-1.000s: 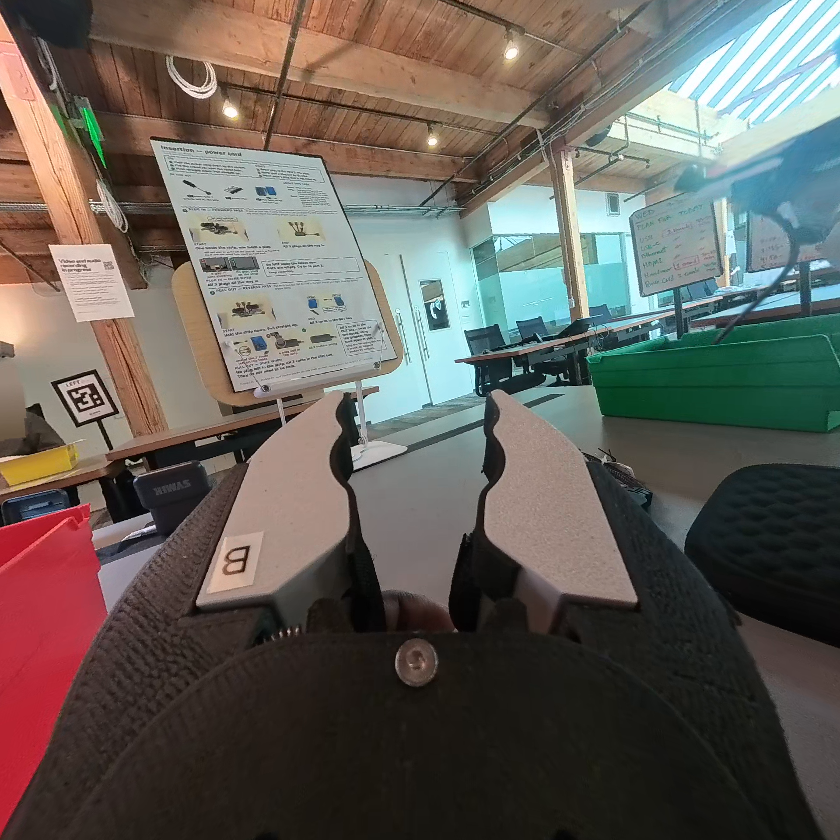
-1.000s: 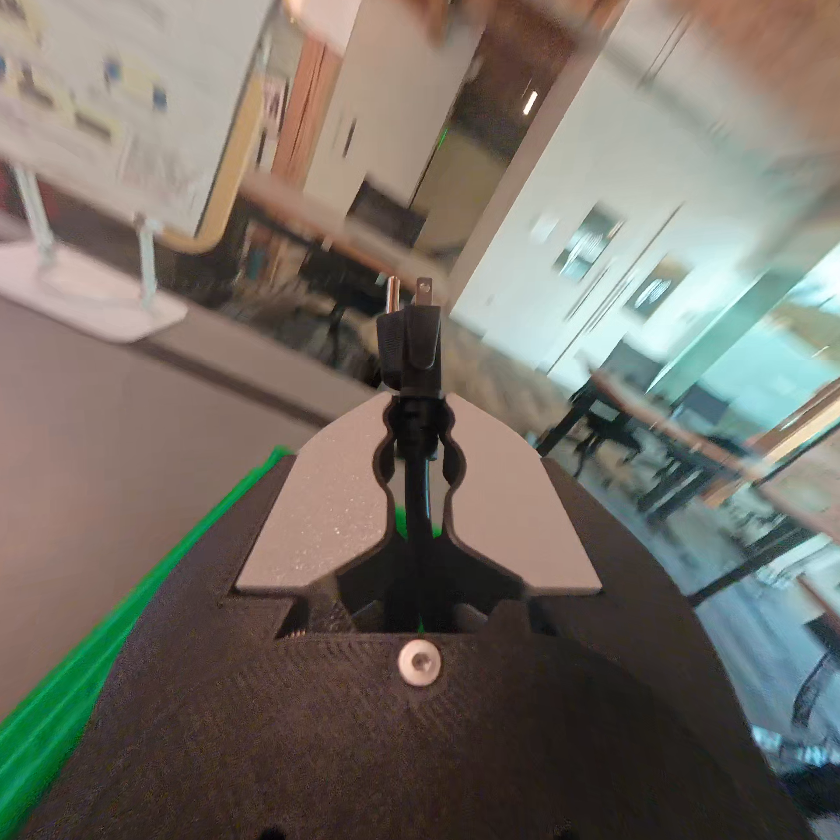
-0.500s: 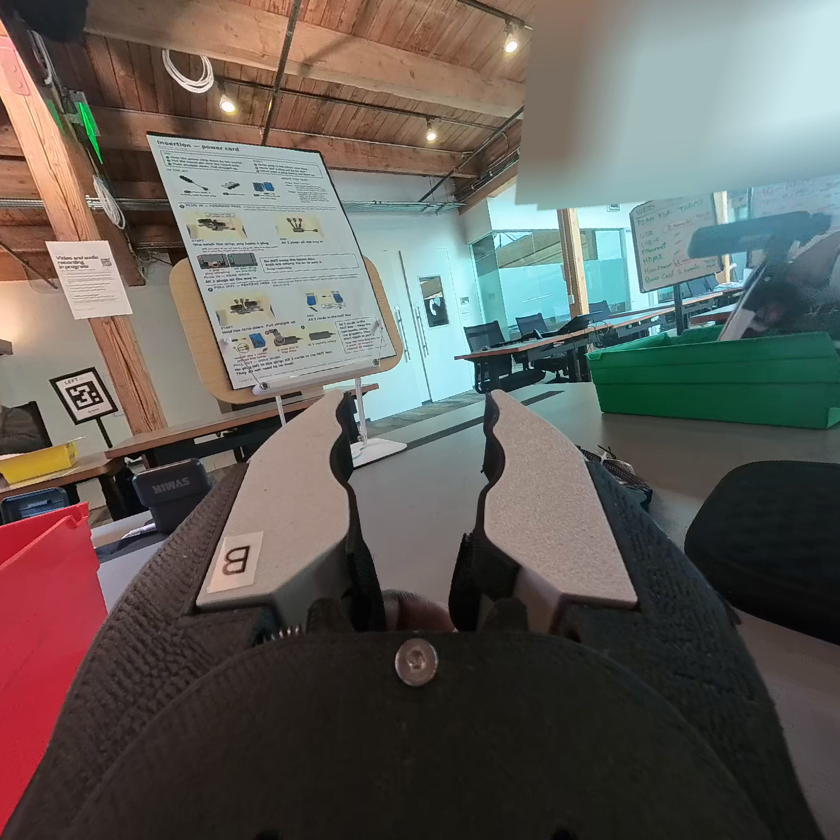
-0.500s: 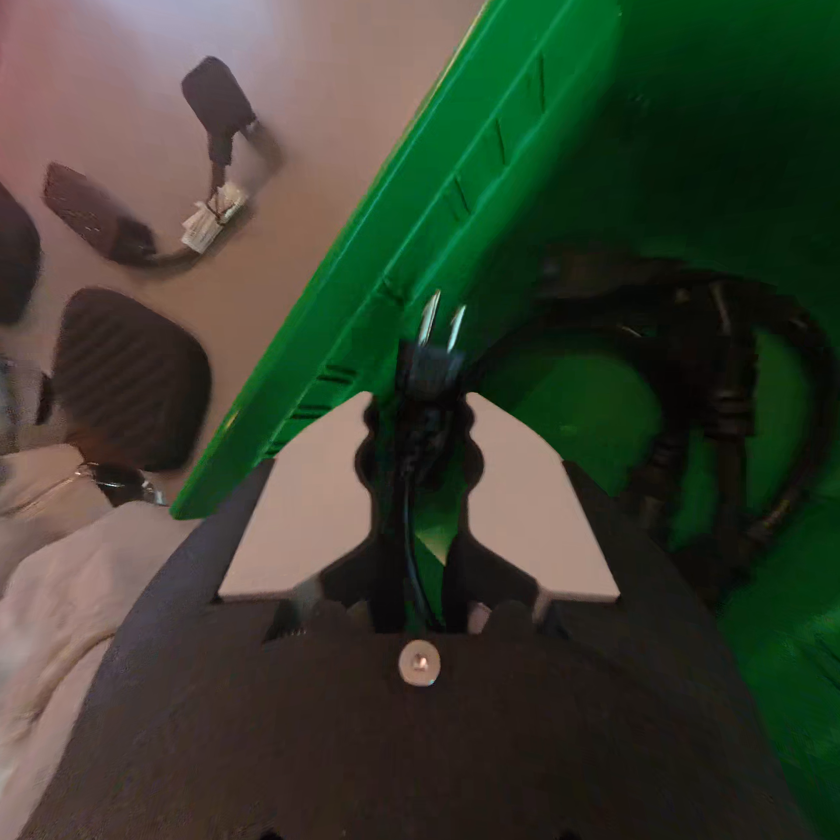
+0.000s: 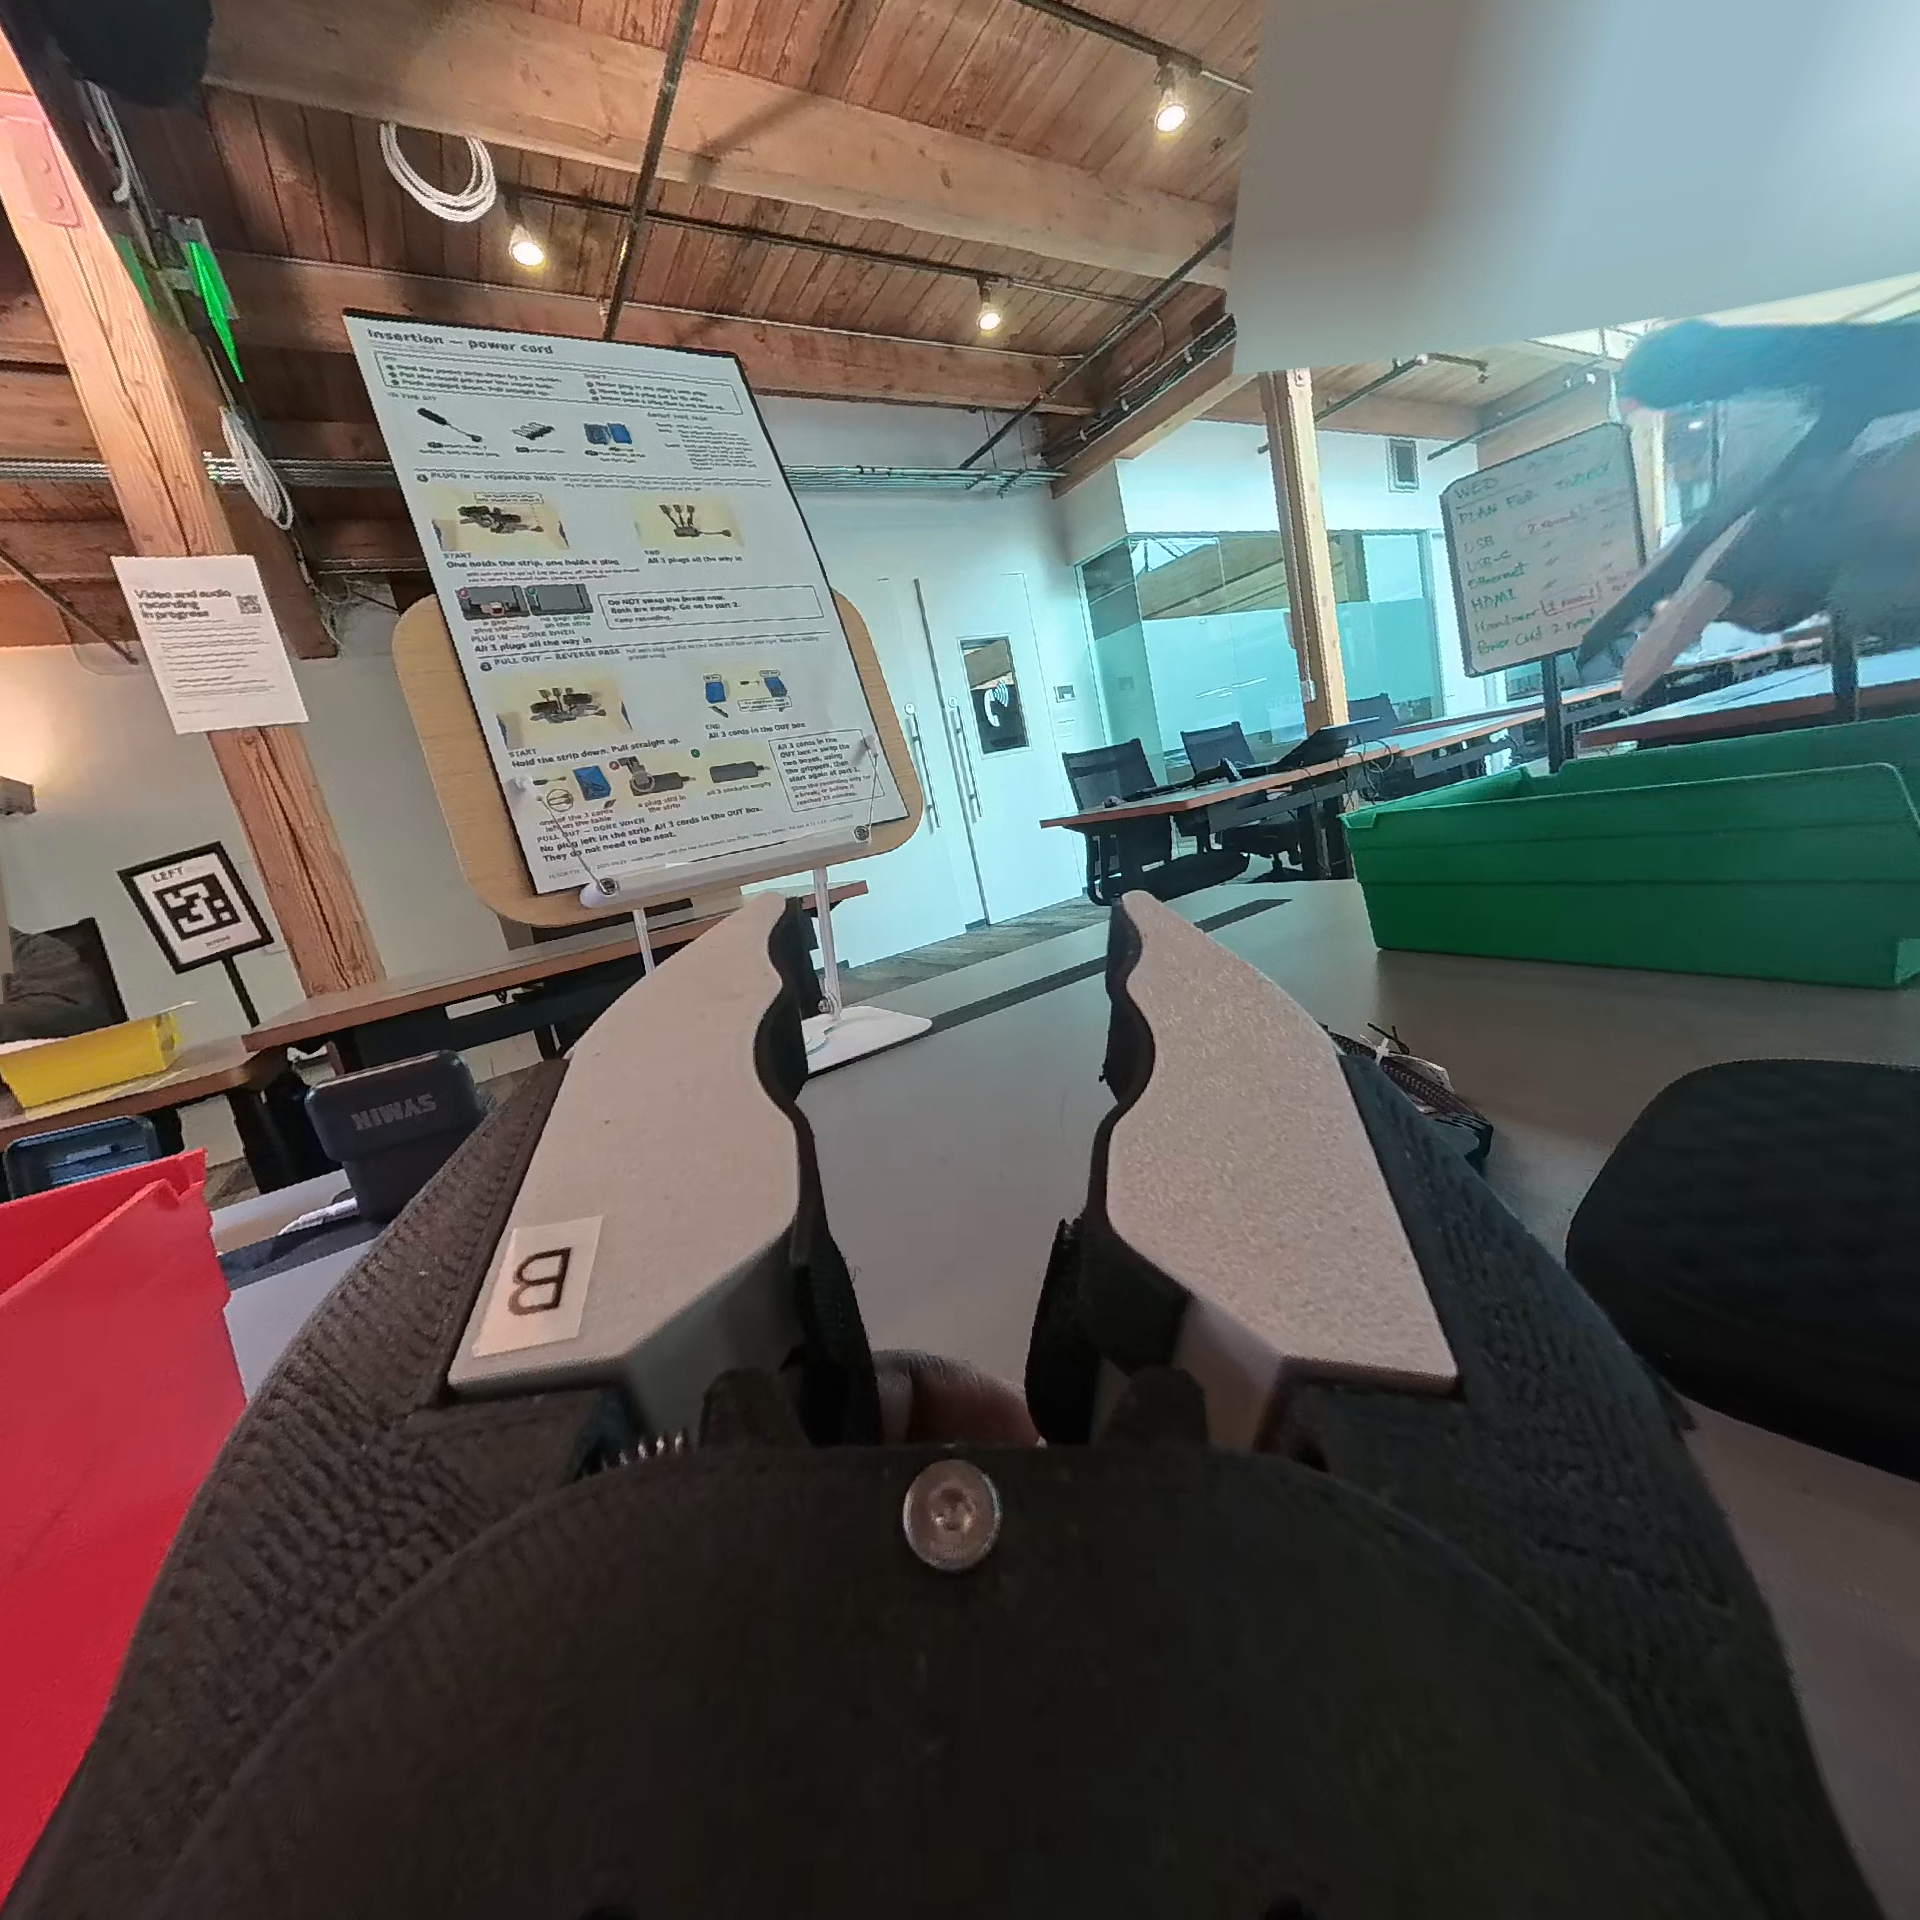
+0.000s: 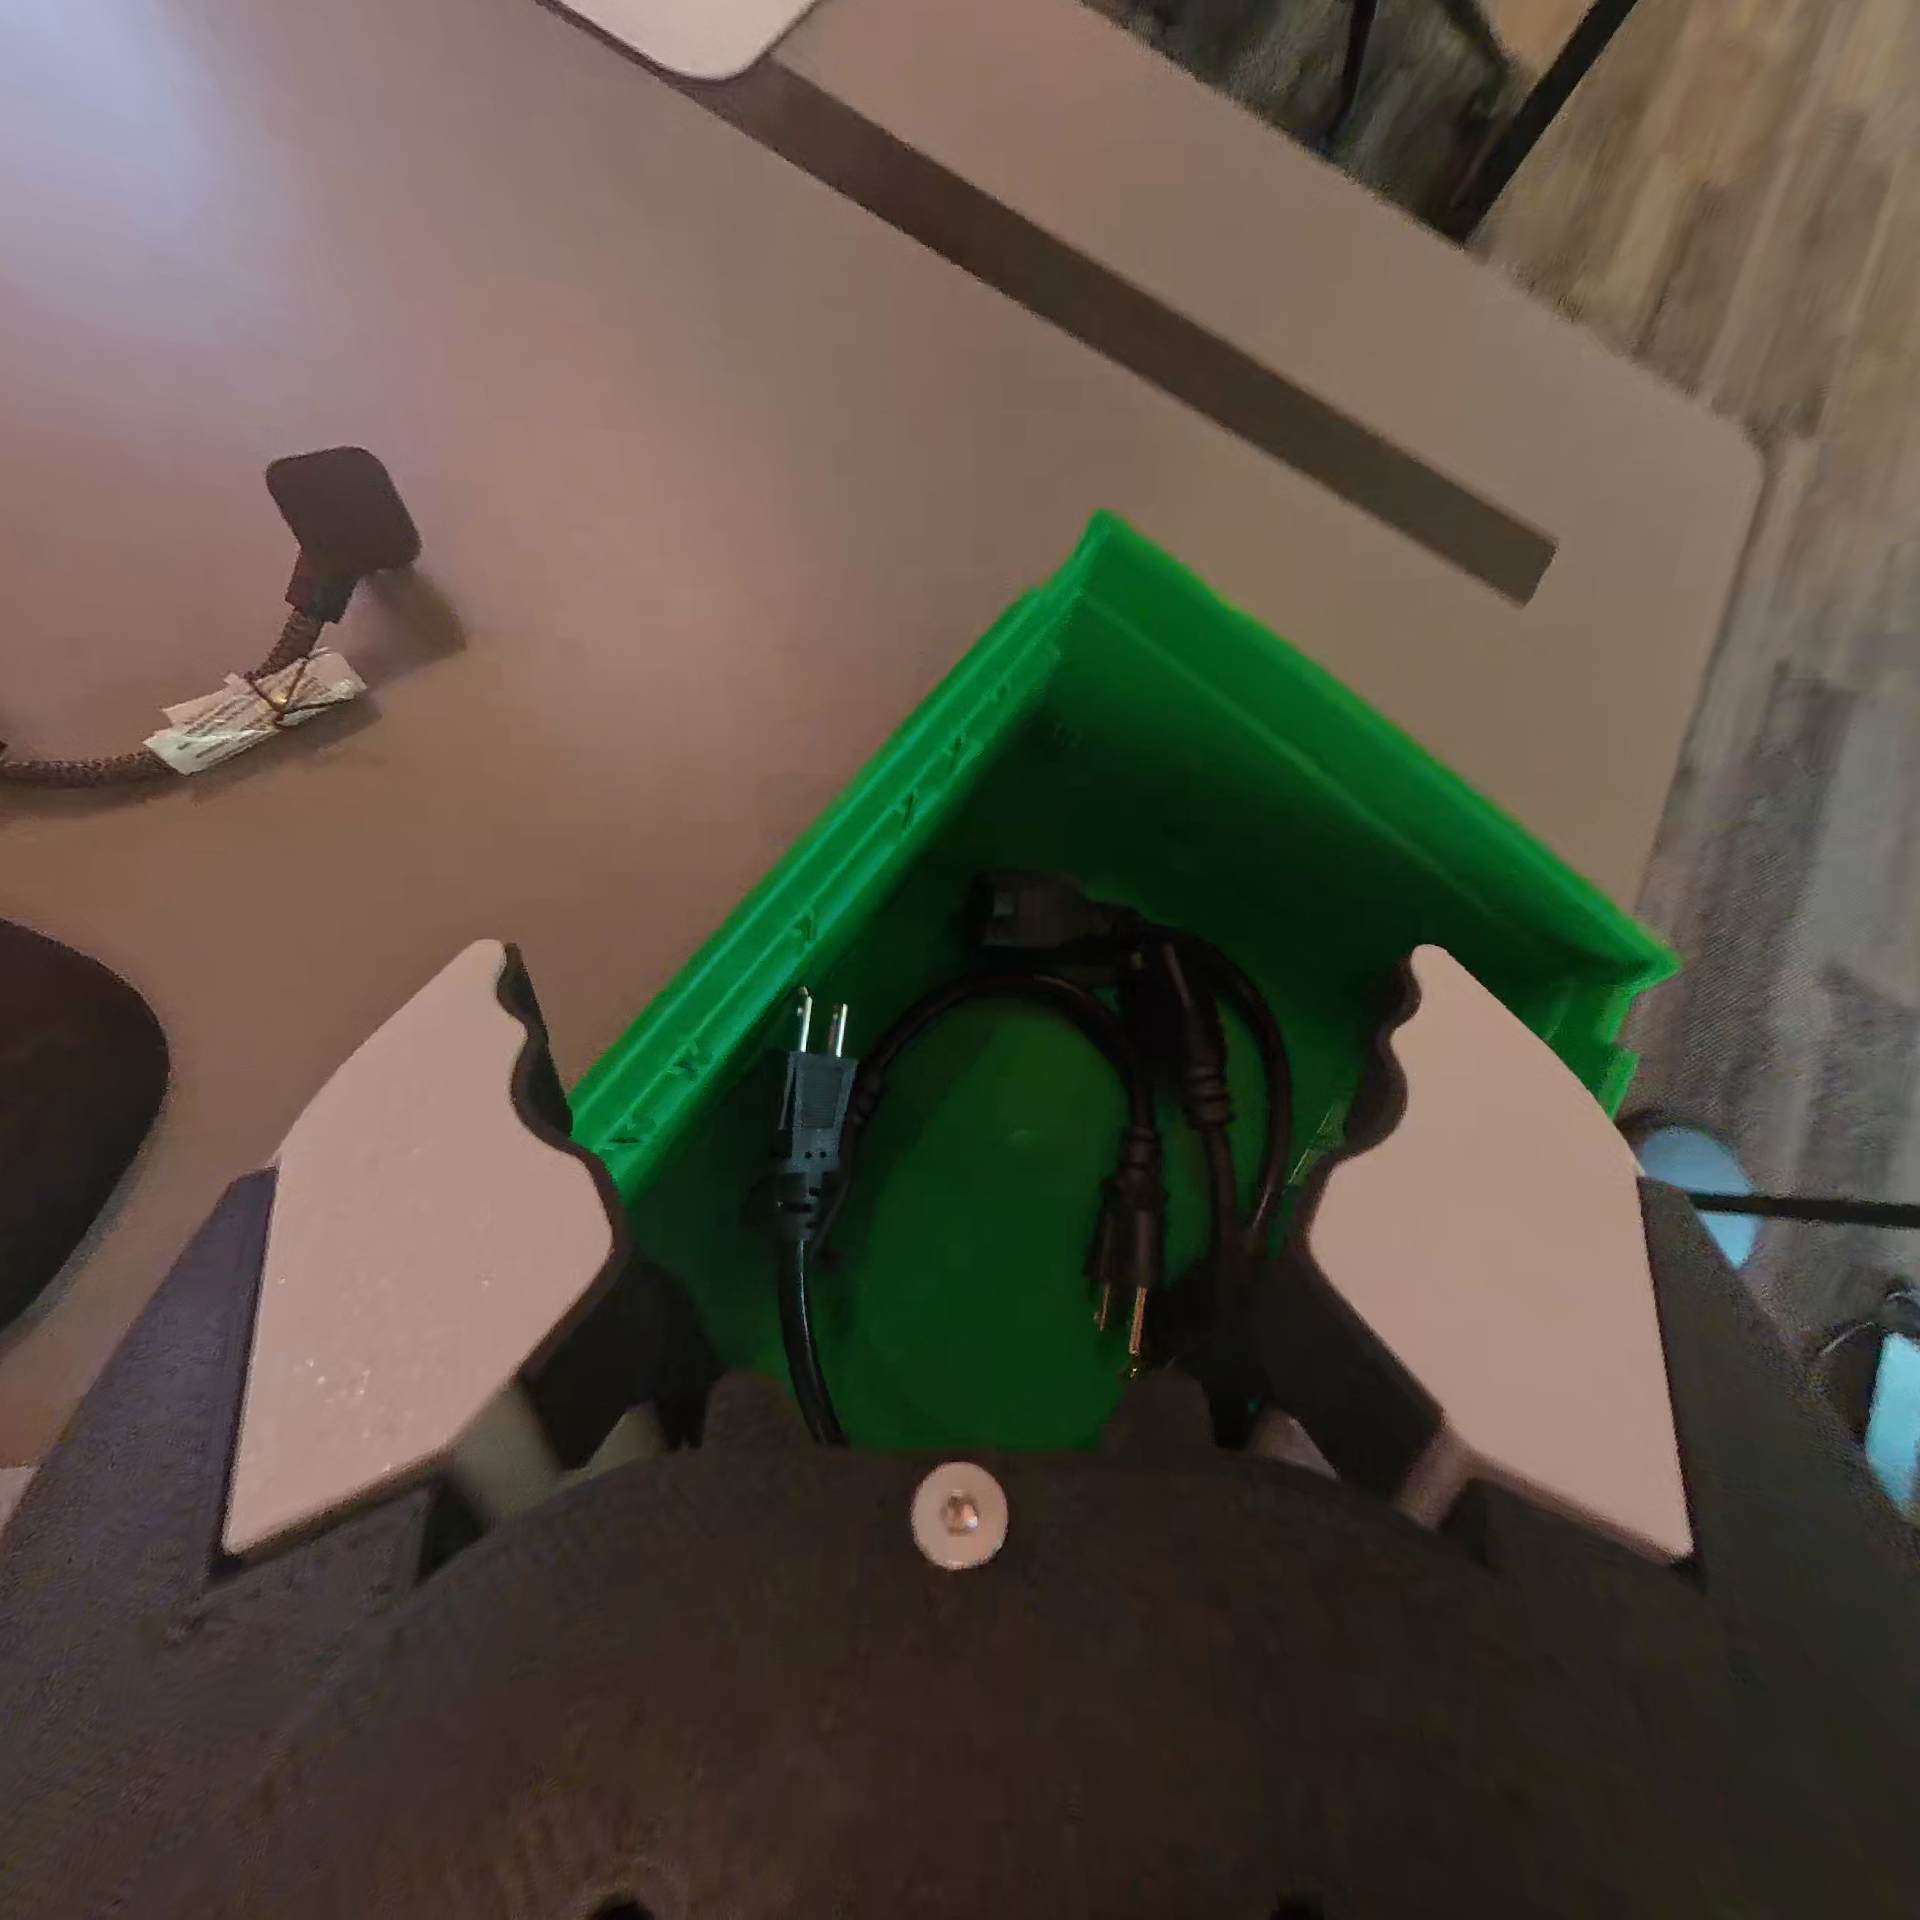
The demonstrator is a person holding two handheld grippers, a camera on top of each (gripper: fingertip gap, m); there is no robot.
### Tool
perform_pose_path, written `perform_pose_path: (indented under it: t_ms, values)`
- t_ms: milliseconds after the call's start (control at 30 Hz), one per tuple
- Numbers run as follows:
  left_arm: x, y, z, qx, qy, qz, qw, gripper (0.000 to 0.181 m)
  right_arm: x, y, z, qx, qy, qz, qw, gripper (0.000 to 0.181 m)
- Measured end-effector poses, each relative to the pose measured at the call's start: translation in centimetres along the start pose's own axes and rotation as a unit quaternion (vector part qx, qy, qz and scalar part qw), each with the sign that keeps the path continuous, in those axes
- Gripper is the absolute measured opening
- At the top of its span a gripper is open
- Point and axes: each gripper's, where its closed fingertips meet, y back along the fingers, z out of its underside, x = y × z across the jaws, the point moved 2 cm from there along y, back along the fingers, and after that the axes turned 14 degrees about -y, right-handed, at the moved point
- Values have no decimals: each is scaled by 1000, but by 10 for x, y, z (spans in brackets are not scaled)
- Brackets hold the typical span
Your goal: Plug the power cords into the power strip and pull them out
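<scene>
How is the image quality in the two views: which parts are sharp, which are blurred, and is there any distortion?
Left wrist view: the grey left tongs are sharp, straight beams bend from wide-angle distortion, and the far moving right tongs are smeared. Right wrist view: the black power cords in the green plastic bin are fairly sharp; the grey table and floor edges are motion-blurred, lighting dim.

The table (image 6: pixel 727 416) is a flat, grey-brown surface with rounded corners and a dark strip (image 6: pixel 1143 312) set into its top. Directly on it, near the far edge, rests a green bin (image 6: pixel 1299 748). A black flat plug (image 6: pixel 343 509) on a braided cable (image 6: pixel 73 771), with a white tag (image 6: pixel 249 712) tied on, lies well apart from the bin. A black rounded pad (image 5: pixel 1766 1257) lies on the near side. The white base (image 5: pixel 868 1034) of a sign stand sits on the far side of the table. A red bin (image 5: pixel 94 1455) stands at the opposite end from the green bin.
</scene>
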Motion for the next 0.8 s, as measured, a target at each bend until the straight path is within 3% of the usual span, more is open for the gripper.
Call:
perform_pose_path:
  t_ms: [167,400,533,633,800]
  values:
    - [0,0,0,1,0,-1,1000,55,-45,16,-27,39,75,-36,996,146]
    - [0,0,-1,2,-1,-1,1000,55,-154,20,-55,62,215,-200,954,144]
    - [0,1,-1,3,0,-2,1000,55,-203,13,-43,-34,276,-241,930,115]
    - [1,0,-1,0,-4,1,1000,55,-233,3,-36,-87,324,-236,912,106]
    - [11,-9,14,-73,-35,17,997,57,-271,-9,-25,-122,390,-246,879,110]
